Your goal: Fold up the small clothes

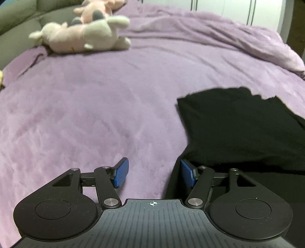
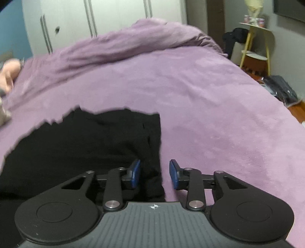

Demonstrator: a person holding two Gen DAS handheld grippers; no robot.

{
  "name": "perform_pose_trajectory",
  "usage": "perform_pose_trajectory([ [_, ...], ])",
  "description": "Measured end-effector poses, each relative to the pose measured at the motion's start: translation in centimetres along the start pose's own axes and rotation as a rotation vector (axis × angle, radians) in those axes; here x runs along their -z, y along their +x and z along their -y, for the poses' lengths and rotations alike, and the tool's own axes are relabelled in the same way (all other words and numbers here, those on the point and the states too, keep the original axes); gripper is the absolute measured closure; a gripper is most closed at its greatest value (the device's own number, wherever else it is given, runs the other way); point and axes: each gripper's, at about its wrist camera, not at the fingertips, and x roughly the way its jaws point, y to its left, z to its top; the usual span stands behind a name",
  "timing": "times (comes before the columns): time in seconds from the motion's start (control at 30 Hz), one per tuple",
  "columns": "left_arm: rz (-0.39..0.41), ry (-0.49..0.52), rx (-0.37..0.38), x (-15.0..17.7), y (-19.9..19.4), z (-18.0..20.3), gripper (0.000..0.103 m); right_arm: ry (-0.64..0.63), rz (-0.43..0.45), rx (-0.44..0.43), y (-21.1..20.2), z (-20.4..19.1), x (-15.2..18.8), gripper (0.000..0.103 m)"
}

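Note:
A black garment (image 1: 242, 129) lies flat on the purple blanket (image 1: 95, 106); it also shows in the right wrist view (image 2: 85, 145). My left gripper (image 1: 153, 171) is open and empty, low over the garment's near left edge, with its right finger at the cloth. My right gripper (image 2: 154, 172) is open and empty, straddling the garment's near right edge; its left finger is over the cloth and its right finger is over the blanket (image 2: 209, 114).
Plush toys (image 1: 82, 34) lie at the far left of the bed by a grey sofa (image 1: 19, 17). White wardrobe doors (image 2: 85, 21) stand behind the bed. A yellow side table (image 2: 255, 43) and dark bags (image 2: 280, 89) are at the right.

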Motion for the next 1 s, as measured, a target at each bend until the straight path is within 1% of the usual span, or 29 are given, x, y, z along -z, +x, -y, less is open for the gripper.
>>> perform_pose_trajectory([
  [0.07, 0.055, 0.021, -0.003, -0.6, -1.0, 0.9, 0.039, 0.042, 0.006, -0.066, -0.1, -0.7, -0.2, 0.070],
  [0.1, 0.079, 0.040, 0.011, -0.9, -1.3, 1.6, 0.039, 0.033, -0.006, -0.100, 0.1, -1.7, -0.3, 0.070],
  [0.13, 0.094, 0.059, 0.033, -1.3, -1.4, 2.5, 0.038, 0.010, -0.016, -0.115, 0.4, -2.7, -0.2, 0.070],
  [0.17, 0.097, 0.068, 0.051, -1.6, -1.4, 3.3, 0.038, -0.025, -0.025, -0.133, 0.7, -4.1, 0.0, 0.070],
  [0.27, 0.083, 0.091, 0.154, -2.0, 0.0, 5.9, 0.036, -0.118, -0.057, -0.189, 1.8, -7.4, 0.9, 0.070],
  [0.3, 0.066, 0.101, 0.161, -1.9, 0.8, 6.8, 0.037, -0.158, -0.074, -0.191, 2.3, -8.4, 1.4, 0.070],
  [0.37, 0.035, 0.144, 0.145, -1.6, 2.4, 8.5, 0.038, -0.250, -0.086, -0.151, 3.1, -9.5, 2.4, 0.070],
  [0.43, 0.020, 0.205, 0.118, -0.9, 3.5, 9.7, 0.036, -0.341, -0.039, -0.123, 3.0, -9.4, 3.6, 0.069],
  [0.53, 0.039, 0.235, 0.111, -0.3, 3.9, 10.0, 0.033, -0.404, 0.000, -0.114, 2.4, -8.3, 4.2, 0.069],
  [0.63, 0.031, 0.217, 0.125, -0.5, 4.2, 9.4, 0.030, -0.420, 0.011, -0.091, 1.4, -7.7, 4.2, 0.069],
  [0.73, 0.023, 0.199, 0.125, -0.4, 4.1, 9.2, 0.029, -0.411, 0.011, -0.074, 0.5, -6.8, 4.6, 0.068],
  [0.87, 0.032, 0.218, 0.100, 0.0, 3.8, 9.6, 0.025, -0.404, 0.035, -0.063, 0.4, -5.9, 5.7, 0.066],
  [0.9, 0.036, 0.223, 0.090, 0.1, 3.8, 9.7, 0.024, -0.417, 0.034, -0.049, 0.4, -6.1, 5.7, 0.063],
  [0.93, 0.040, 0.226, 0.083, 0.2, 3.7, 9.7, 0.024, -0.410, 0.024, -0.029, 0.2, -6.3, 5.5, 0.056],
  [1.0, 0.037, 0.235, 0.076, 0.2, 3.2, 9.6, 0.023, -0.366, -0.016, 0.000, -0.4, -6.1, 5.0, 0.055],
])
